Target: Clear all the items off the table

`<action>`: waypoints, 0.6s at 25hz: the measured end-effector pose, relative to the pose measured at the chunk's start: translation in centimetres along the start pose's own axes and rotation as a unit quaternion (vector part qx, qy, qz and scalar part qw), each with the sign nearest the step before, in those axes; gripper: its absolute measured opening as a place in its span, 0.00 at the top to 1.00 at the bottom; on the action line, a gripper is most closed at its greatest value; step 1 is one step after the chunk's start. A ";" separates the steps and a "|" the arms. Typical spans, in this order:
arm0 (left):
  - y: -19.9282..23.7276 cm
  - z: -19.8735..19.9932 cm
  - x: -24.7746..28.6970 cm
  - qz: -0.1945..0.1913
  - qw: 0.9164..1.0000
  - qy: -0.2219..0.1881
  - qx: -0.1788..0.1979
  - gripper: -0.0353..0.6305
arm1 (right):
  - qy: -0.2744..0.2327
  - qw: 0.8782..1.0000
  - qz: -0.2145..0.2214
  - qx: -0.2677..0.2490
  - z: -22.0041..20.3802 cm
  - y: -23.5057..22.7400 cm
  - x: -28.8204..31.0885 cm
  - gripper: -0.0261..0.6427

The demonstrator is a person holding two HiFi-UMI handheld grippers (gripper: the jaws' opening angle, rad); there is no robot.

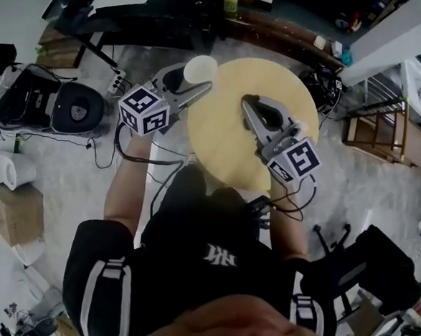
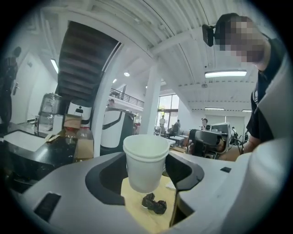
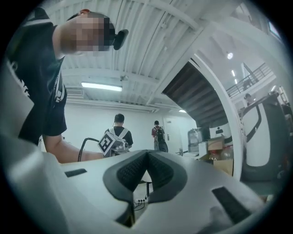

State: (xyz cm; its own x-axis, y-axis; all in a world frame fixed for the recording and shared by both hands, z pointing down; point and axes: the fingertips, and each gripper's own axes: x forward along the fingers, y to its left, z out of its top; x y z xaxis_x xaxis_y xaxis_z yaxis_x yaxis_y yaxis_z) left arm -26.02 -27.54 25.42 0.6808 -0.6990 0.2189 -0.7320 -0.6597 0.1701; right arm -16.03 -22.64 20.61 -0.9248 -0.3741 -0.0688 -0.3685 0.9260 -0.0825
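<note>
Left claw (image 1: 197,78) grips white paper cup (image 2: 145,162), contents unclear; right claw (image 3: 147,155) closed, empty. Dark crumpled scrap (image 2: 154,204) on round counter (image 1: 226,143).

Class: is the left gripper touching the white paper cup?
Touching. The left gripper view shows the white paper cup clamped on both sides between the dark pads of the left gripper, its base hanging clear above the round yellow table.
</note>
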 end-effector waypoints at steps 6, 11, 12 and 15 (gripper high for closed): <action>7.2 3.2 -1.9 -0.002 1.000 -0.014 0.010 0.53 | -0.008 1.000 0.005 -0.025 2.2 -1.8 6.9 0.96; 16.9 4.2 -1.7 -0.033 0.999 -0.020 0.008 0.53 | 0.004 0.999 -0.026 -0.026 1.6 -5.2 15.9 0.95; 18.7 4.0 -1.5 -0.041 0.999 -0.020 0.008 0.53 | 0.008 0.999 -0.032 -0.023 1.3 -5.8 17.8 0.96; 24.5 3.1 -0.5 -0.059 0.998 -0.013 0.004 0.53 | 0.022 0.999 -0.041 -0.020 0.1 -7.1 23.5 0.96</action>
State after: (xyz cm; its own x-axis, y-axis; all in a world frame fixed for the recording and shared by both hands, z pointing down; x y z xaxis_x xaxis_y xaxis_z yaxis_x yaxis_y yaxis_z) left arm -44.20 -44.20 26.47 0.7632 -0.6224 0.1735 -0.6460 -0.7402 0.1864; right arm -35.15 -37.98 19.52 -0.8944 -0.4468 -0.0206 -0.4456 0.8941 -0.0463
